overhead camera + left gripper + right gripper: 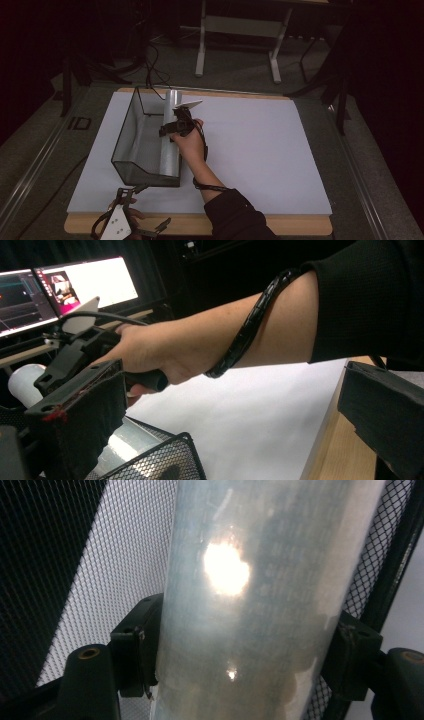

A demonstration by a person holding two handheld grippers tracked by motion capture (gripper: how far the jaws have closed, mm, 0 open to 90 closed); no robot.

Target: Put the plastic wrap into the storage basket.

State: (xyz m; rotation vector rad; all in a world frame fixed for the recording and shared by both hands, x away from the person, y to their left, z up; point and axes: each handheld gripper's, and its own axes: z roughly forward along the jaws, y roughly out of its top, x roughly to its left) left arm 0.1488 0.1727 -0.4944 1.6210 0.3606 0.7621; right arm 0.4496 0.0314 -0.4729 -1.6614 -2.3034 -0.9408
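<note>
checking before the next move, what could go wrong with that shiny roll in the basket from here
1. The roll is smooth and glossy, and the right gripper clamps it only at mid-length; it may slip or tilt when lifted.
2. The roll lies along the right wall of the mesh basket, its far end jutting past the rim; it could catch the wire and drag the basket.
3. The left gripper is off the basket, so nothing steadies it.

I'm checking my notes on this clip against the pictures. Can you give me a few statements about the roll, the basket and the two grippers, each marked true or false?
1. The right gripper is clamped on the silver roll. True.
2. The roll lies on the white sheet, outside the mesh basket. False: it is in the basket.
3. The left gripper holds the basket. False: it sits apart, near the table's front edge.
4. The basket stands on the white sheet. True.
</note>
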